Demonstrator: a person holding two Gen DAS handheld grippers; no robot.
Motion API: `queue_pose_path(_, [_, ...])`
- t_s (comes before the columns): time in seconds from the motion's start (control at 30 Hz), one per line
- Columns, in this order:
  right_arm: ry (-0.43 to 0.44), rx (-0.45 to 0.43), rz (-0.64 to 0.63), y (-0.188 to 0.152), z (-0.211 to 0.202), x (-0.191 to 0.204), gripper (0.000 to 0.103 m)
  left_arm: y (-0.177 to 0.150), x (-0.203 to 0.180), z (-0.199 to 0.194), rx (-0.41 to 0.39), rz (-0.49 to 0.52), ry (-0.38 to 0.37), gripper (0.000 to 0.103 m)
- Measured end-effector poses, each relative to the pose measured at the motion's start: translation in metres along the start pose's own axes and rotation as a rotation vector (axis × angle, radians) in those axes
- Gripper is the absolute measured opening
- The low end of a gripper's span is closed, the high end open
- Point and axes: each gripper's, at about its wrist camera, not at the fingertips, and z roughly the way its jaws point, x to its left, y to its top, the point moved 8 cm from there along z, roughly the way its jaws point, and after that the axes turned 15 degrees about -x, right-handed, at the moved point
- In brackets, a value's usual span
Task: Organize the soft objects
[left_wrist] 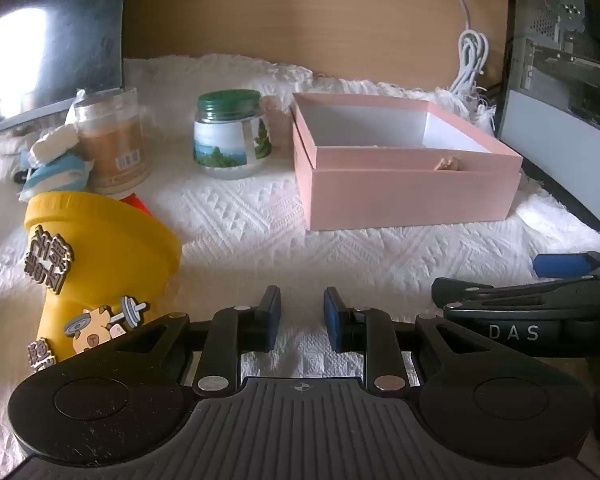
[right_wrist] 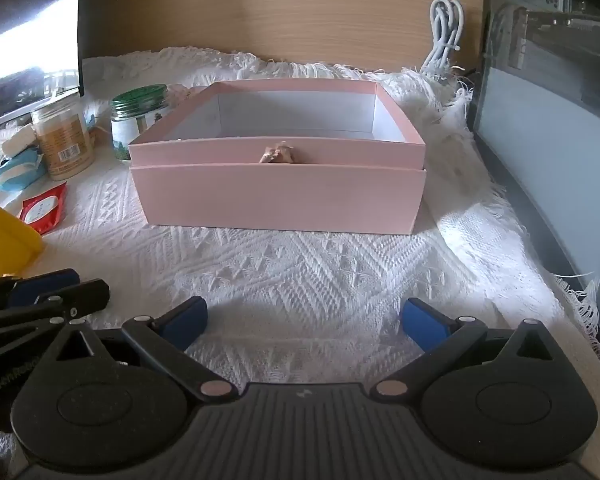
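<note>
The yellow soft shoe [left_wrist: 100, 248] lies on its side at the near left of the bench, just beside the left hand-held gripper [left_wrist: 302, 318], its upper studded with rubber charms. That left hand-held gripper hovers over the white woven cloth [left_wrist: 260, 240] with its blue pads [left_wrist: 334, 320] drawn close together but a narrow gap left between them, and nothing sits in that gap. The right hand-held gripper [right_wrist: 304, 326] is released, its blue pads [right_wrist: 424, 324] spread wide over bare cloth, grasping nothing. Each tool shows at the edge of the other's view, so the two sit side by side.

Beyond the shoe lies a red packet [right_wrist: 44, 210], and behind that a blue and white soft bundle [left_wrist: 56, 172] leans against a tall clear jar [left_wrist: 114, 144] of tan contents. A green-lidded glass jar [left_wrist: 230, 132] with a landscape label stands just left of the pink box [right_wrist: 280, 196]. The box is open, resting in what looks like its own lid, its white interior mostly visible. A small tan knotted pull [right_wrist: 278, 154] sits at the middle of its front wall.

Farther back, a coiled white cable [right_wrist: 446, 28] hangs against the wooden panel [right_wrist: 280, 8], and a dark monitor [left_wrist: 48, 40] stands at the far left.
</note>
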Motion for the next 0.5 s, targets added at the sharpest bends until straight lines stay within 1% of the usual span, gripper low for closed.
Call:
queue_pose_path(0.03, [-0.003, 0.002, -0.006, 0.0000, -0.0001, 0.0000, 0.103, -0.0001, 0.0000, 0.0001, 0.000, 0.009, 0.003, 0.026])
queue_pose_path(0.17, [-0.002, 0.001, -0.005, 0.0002, -0.0003, 0.0003, 0.103, 0.0003, -0.0010, -0.0001, -0.001, -0.014, -0.005, 0.026])
queue_pose_path(0.5, [-0.002, 0.002, -0.005, 0.0005, -0.0004, 0.0004, 0.103, 0.0005, -0.0017, -0.0001, -0.002, -0.020, -0.008, 0.026])
